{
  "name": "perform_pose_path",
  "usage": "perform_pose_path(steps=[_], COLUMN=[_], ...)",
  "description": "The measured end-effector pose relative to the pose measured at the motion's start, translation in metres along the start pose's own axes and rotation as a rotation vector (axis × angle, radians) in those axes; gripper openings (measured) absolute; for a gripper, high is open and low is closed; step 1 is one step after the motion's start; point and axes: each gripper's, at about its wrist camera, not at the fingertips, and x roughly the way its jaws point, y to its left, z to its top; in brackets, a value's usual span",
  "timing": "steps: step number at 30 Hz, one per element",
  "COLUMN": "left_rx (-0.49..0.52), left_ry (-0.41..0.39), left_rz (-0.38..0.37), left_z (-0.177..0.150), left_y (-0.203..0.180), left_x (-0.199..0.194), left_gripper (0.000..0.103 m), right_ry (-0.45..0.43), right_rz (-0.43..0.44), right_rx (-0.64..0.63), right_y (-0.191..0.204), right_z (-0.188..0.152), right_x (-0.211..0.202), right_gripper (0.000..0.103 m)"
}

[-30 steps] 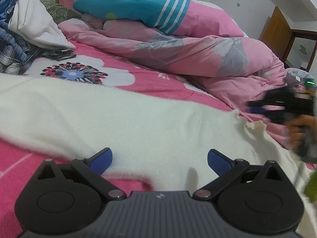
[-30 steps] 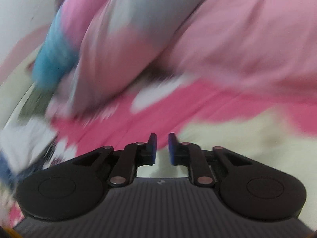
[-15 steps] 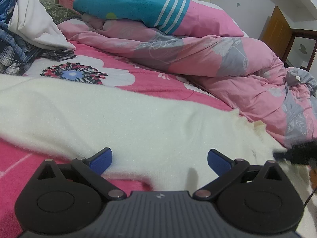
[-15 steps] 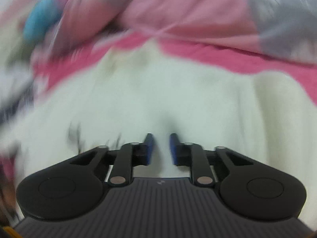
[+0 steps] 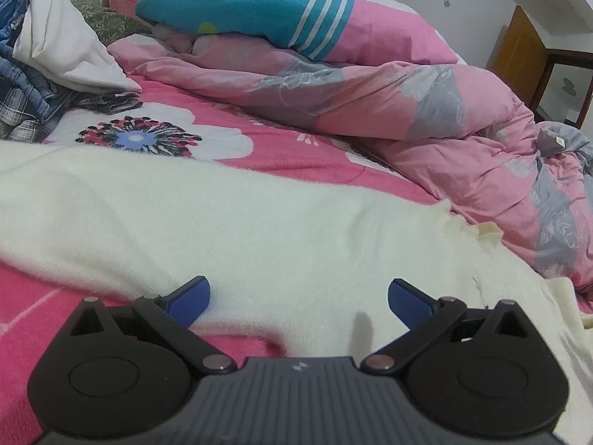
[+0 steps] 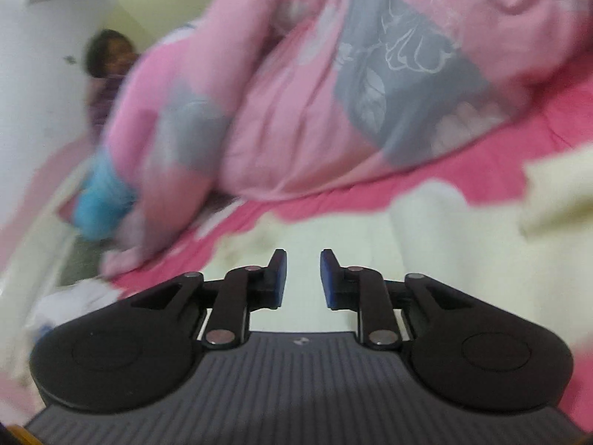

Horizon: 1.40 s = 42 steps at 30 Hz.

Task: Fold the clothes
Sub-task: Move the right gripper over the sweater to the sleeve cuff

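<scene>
1. Left wrist view: the blurred right gripper that showed at the right edge half a second ago is gone from the picture; otherwise nothing here has shifted. The left gripper hangs low over the cream sweater, jaws spread wide, nothing between the blue pads. The sweater lies flat across the pink floral bedsheet, its near edge running just under the fingertips; whether the pads touch it, I cannot tell. Behind it sits the rumpled pink duvet, with a teal striped pillow on top and a clothes pile at far left.

2. Right wrist view: the picture is sharper than half a second ago, and the camera has tipped up, so the duvet fills most of the frame. The right gripper has widened: a moderate gap, holding nothing, with the sweater spread below and ahead of the fingertips.
</scene>
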Motion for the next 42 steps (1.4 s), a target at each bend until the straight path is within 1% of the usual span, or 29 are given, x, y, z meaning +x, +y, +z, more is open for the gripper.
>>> perform_pose_path(steps=[5, 6, 9, 10, 12, 13, 14, 16, 17, 21, 22, 23, 25, 27, 28, 31, 33, 34, 37, 42], left_rx=[0.003, 0.016, 0.071, 0.090, 0.127, 0.145, 0.167, 0.210, 0.239, 0.332, 0.346, 0.359, 0.381, 0.402, 0.407, 0.413, 0.417, 0.419, 0.423, 0.417], left_ry=[0.004, 0.004, 0.002, 0.002, 0.001, 0.000, 0.013, 0.046, 0.069, 0.136, 0.139, 0.140, 0.132, 0.123, 0.124, 0.137, 0.143, 0.143, 0.139, 0.133], left_rz=[0.010, 0.006, -0.011, -0.016, -0.028, -0.033, -0.048, -0.075, -0.091, -0.162, -0.165, -0.166, -0.161, -0.155, -0.152, -0.146, -0.142, -0.141, -0.139, -0.144], left_z=[0.010, 0.011, 0.012, 0.013, 0.014, 0.015, 0.011, 0.000, -0.007, -0.041, -0.049, -0.057, -0.073, -0.087, -0.091, -0.096, -0.098, -0.099, -0.101, -0.101], left_y=[-0.006, -0.011, -0.029, -0.034, -0.046, -0.052, -0.060, -0.078, -0.089, -0.127, -0.134, -0.141, -0.146, -0.151, -0.151, -0.149, -0.148, -0.148, -0.148, -0.148], left_x=[-0.016, -0.023, -0.046, -0.054, -0.069, -0.077, -0.082, -0.086, -0.087, -0.076, -0.073, -0.070, -0.064, -0.057, -0.055, -0.050, -0.047, -0.046, -0.046, -0.045], left_gripper=[0.103, 0.103, 0.103, 0.103, 0.103, 0.103, 0.103, 0.103, 0.103, 0.103, 0.103, 0.103, 0.103, 0.103, 0.103, 0.103, 0.103, 0.103, 0.103, 0.103], right_ry=[-0.150, -0.178, -0.260, -0.287, -0.305, -0.306, -0.302, -0.282, -0.272, -0.230, -0.219, -0.208, -0.199, -0.192, -0.188, -0.176, -0.168, -0.164, -0.155, -0.162], right_rz=[0.091, 0.097, 0.101, 0.103, 0.108, 0.106, 0.093, 0.037, -0.009, -0.212, -0.262, -0.313, -0.460, -0.613, -0.640, -0.672, -0.694, -0.704, -0.681, -0.676], right_rx=[-0.015, -0.014, -0.009, -0.007, 0.011, 0.022, 0.030, 0.029, 0.016, -0.050, -0.067, -0.083, -0.179, -0.284, -0.296, -0.292, -0.289, -0.287, -0.250, -0.244], right_y=[0.015, 0.015, 0.013, 0.012, 0.005, 0.000, -0.004, -0.011, -0.014, -0.021, -0.023, -0.025, -0.025, -0.024, -0.026, -0.039, -0.047, -0.051, -0.060, -0.059], right_z=[-0.039, -0.047, -0.072, -0.081, -0.098, -0.107, -0.116, -0.130, -0.135, -0.152, -0.156, -0.160, -0.170, -0.180, -0.182, -0.189, -0.193, -0.195, -0.193, -0.196], right_x=[-0.125, -0.144, -0.195, -0.212, -0.224, -0.227, -0.229, -0.222, -0.215, -0.183, -0.175, -0.167, -0.150, -0.133, -0.129, -0.121, -0.115, -0.112, -0.111, -0.113], right_gripper=[0.022, 0.022, 0.024, 0.027, 0.031, 0.035, 0.044, 0.054, 0.056, 0.066, 0.072, 0.074, 0.083, 0.085, 0.086, 0.096, 0.098, 0.102, 0.102, 0.102])
